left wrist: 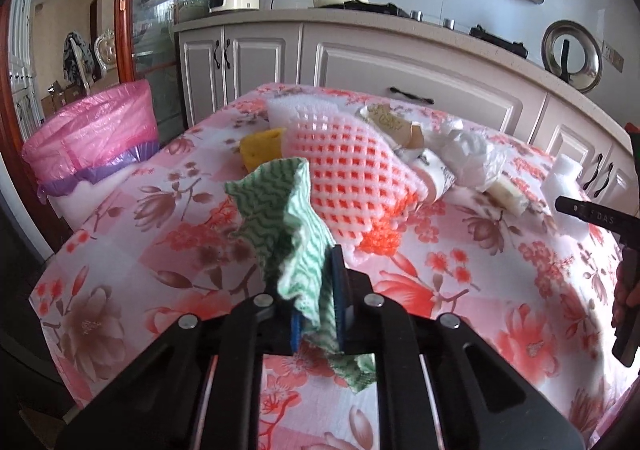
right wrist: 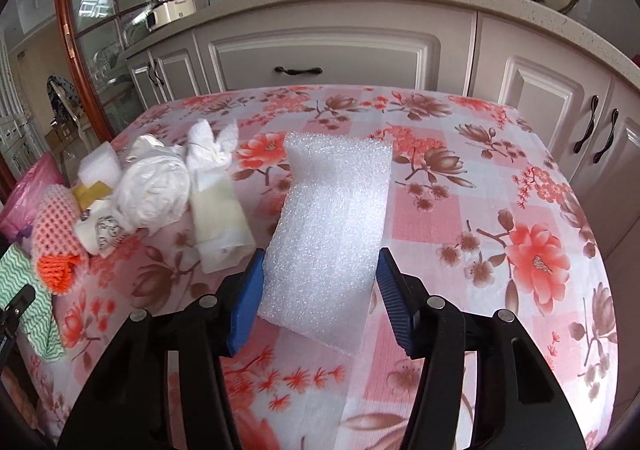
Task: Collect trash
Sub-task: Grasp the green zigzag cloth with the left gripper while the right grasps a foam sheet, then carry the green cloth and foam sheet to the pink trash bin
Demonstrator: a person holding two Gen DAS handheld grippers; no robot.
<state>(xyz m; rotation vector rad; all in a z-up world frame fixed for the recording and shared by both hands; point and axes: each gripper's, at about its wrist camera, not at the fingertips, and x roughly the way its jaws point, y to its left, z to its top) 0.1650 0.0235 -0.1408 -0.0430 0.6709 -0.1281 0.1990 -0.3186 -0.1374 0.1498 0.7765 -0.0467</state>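
My left gripper (left wrist: 316, 290) is shut on a green-and-white wavy cloth (left wrist: 284, 217) and holds it above the floral table (left wrist: 120, 250). Beyond it lie a pink and orange foam net (left wrist: 348, 165), a yellow sponge (left wrist: 260, 147), paper scraps (left wrist: 392, 125) and a white plastic bag (left wrist: 472, 153). My right gripper (right wrist: 320, 282) is open, its blue pads on either side of a white foam sheet (right wrist: 332, 217) lying flat on the table. The pile of trash shows at the left of the right wrist view, with a white bag (right wrist: 154, 185) and a cream packet (right wrist: 220, 217).
A bin with a pink liner (left wrist: 92, 141) stands off the table's left edge. White kitchen cabinets (left wrist: 360, 61) and a counter run behind the table. The other gripper (left wrist: 592, 217) shows at the right edge of the left wrist view.
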